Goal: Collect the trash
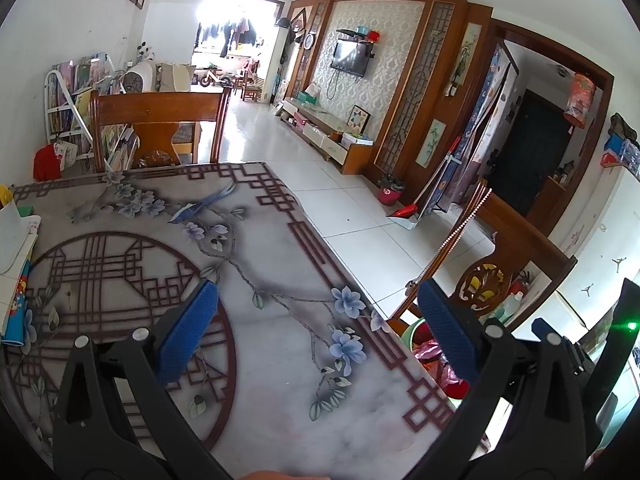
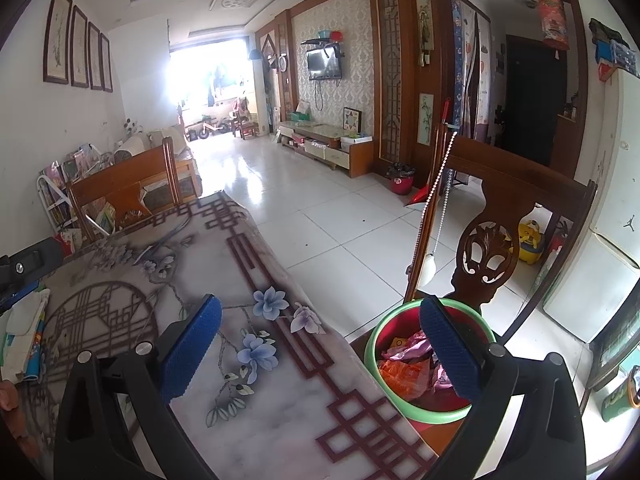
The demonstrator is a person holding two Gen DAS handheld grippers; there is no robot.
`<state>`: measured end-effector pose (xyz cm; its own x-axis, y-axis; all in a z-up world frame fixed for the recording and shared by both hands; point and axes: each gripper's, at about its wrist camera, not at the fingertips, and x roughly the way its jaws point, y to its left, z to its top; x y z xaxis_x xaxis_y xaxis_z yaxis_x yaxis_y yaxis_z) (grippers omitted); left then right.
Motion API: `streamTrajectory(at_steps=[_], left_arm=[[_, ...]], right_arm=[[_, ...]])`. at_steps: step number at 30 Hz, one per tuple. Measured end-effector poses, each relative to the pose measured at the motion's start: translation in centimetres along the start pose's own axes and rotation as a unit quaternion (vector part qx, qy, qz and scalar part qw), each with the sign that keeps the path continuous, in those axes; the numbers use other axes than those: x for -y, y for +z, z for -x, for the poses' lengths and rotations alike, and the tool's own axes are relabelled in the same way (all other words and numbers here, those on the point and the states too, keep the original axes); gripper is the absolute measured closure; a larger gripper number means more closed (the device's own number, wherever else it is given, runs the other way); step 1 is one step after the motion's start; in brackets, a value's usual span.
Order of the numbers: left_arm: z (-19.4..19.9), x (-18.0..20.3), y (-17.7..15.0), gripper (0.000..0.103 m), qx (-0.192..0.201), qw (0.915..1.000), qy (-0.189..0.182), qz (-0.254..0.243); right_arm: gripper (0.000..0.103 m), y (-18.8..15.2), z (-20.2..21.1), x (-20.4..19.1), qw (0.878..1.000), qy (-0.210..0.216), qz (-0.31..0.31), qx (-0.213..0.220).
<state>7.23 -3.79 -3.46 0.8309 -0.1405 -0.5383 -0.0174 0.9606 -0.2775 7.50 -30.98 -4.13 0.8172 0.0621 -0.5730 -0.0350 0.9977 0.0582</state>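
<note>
Left gripper [image 1: 320, 330]: blue-padded fingers [image 1: 188, 334] spread wide apart, nothing between them. Left finger sits over the patterned surface [image 1: 280, 264], right finger past its right edge.

Right gripper [image 2: 322, 350]: fingers [image 2: 192, 350] likewise wide apart and empty. Left finger over the surface, right finger in front of the basin [image 2: 374, 344] at lower right of the frame.

Trash [image 2: 404, 368]: crumpled pink and orange wrappers lying inside the basin, which is green-rimmed and red inside and rests on the seat of a carved wooden chair [image 2: 490, 248] just beside the surface's right edge. The right wrist view shows the basin nearly whole, contents open to sight. The left wrist view catches only a sliver of green rim [image 1: 412, 330] and some pink wrapper [image 1: 430, 350] at lower right, behind the right finger.

Left wrist view alone shows the stack of papers and colourful booklets [image 1: 16, 264] clearly, at the left edge of the surface; in the right wrist view it is a partial strip at lower left. Right wrist view shows part of the other gripper's black body [image 2: 28, 266] at left edge.

Beyond: second wooden chair [image 1: 160, 128] at the surface's far end, white tiled floor [image 2: 320, 216], wall-mounted TV [image 2: 324, 64], red bin with dark liner [image 2: 400, 180] by the wall panel.
</note>
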Motion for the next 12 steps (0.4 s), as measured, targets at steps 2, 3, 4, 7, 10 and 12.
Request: streamTrajectory(at_steps=[2, 3, 4, 7, 10, 12], left_arm=[[-0.2, -0.4, -0.2, 0.005, -0.001, 1.0000, 0.004, 0.003], [-0.4, -0.5, -0.3, 0.005, -0.003, 1.0000, 0.007, 0.003], [-0.6, -0.9, -0.5, 0.005, -0.006, 0.9999, 0.013, 0.006], [-1.8, -3.1, -1.8, 0.005, -0.030, 0.9984, 0.046, 0.017], [-4.1, -7.9, -5.1, 0.005, -0.090, 0.9897, 0.104, 0.040], [-5.1, -12.0, -7.6, 0.005, -0.128, 0.9778, 0.151, 0.069]], right_arm=[[0.007, -0.2, -0.4, -0.4, 1.000, 0.004, 0.004, -0.007], [0.007, -0.3, -0.7, -0.6, 1.000, 0.007, 0.007, -0.011], [0.007, -0.4, -0.9, -0.9, 1.000, 0.009, 0.009, -0.015], [0.007, -1.3, -2.6, -2.4, 0.998, 0.024, 0.023, -0.046], [0.007, -3.3, -5.0, -5.2, 0.994, 0.050, 0.053, -0.085], [0.007, -4.9, -6.6, -7.1, 0.988, 0.067, 0.076, -0.112]])
